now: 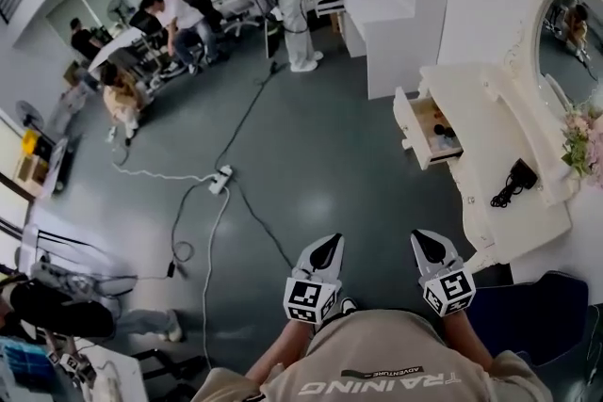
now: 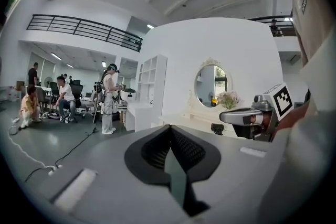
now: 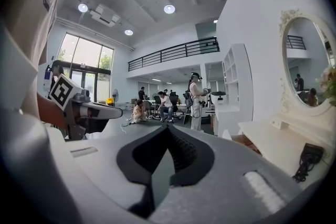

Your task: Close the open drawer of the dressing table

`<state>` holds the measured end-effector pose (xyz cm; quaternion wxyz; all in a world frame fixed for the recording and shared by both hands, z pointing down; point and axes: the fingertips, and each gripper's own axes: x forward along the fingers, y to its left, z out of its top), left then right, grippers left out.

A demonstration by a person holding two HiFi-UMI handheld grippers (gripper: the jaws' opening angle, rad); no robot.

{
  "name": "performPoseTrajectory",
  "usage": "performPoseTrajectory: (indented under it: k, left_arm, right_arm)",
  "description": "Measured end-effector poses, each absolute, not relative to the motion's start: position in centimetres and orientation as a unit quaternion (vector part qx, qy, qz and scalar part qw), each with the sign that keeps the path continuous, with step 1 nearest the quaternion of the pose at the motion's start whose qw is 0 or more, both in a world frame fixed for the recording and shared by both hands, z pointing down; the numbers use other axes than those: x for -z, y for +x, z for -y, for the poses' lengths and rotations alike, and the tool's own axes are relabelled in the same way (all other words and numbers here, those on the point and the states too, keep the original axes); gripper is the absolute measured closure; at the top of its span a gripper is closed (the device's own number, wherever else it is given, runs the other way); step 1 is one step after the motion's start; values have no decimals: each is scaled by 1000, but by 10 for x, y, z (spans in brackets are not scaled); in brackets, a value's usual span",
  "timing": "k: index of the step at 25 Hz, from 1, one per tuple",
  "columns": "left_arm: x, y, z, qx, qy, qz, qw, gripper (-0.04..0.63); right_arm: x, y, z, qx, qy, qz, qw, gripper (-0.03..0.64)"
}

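Note:
The white dressing table (image 1: 490,155) stands at the right of the head view, with an oval mirror (image 1: 568,38) on it. Its drawer (image 1: 421,129) is pulled out toward the room, with small items inside. Both grippers are held low near my body, well short of the table. My left gripper (image 1: 329,246) and right gripper (image 1: 427,243) are both shut on nothing. In the left gripper view the jaws (image 2: 170,152) meet and the mirror (image 2: 210,84) shows ahead. From the right gripper view, the jaws (image 3: 165,157) meet, with the drawer (image 3: 247,142) beyond.
A black hair dryer (image 1: 514,181) and flowers (image 1: 584,141) rest on the tabletop. A power strip (image 1: 220,179) and cables cross the grey floor to the left. A white shelf unit (image 1: 396,9) stands behind the table. Several people work at the back left. A dark seat (image 1: 532,311) is by my right side.

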<state>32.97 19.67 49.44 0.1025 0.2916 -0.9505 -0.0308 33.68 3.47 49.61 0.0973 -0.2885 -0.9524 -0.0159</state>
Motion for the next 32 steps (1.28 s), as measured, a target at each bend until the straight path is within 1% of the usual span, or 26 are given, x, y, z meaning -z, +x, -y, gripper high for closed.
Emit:
performPoseTrajectory:
  k: [5,9,15,22,28,32]
  left_arm:
    - [-507,313,-222,48,290,950,103,578]
    - [-518,310,-236,42,305,944,121,578]
    - [-527,285,-258,57,283,947,139,578]
    - [-524,232,-254,62,251,954,148,578]
    - [-507,168,-229,42,253,957,137,578]
    - [-500,134,-209,54,253,957,130,578]
  right_arm:
    - [-515,320,-58,3,-275,953,123,615]
    - [-515,301,-77,-14,-266,955,127,615]
    - [-526,276,-92,-13,-282,948,144,615]
    - [-546,219,-87,-11,-306,940,150,615]
    - [-529,156,-72,29,-329,938,108,615]
    - [-537,127,-48,8,-319,940,119,615]
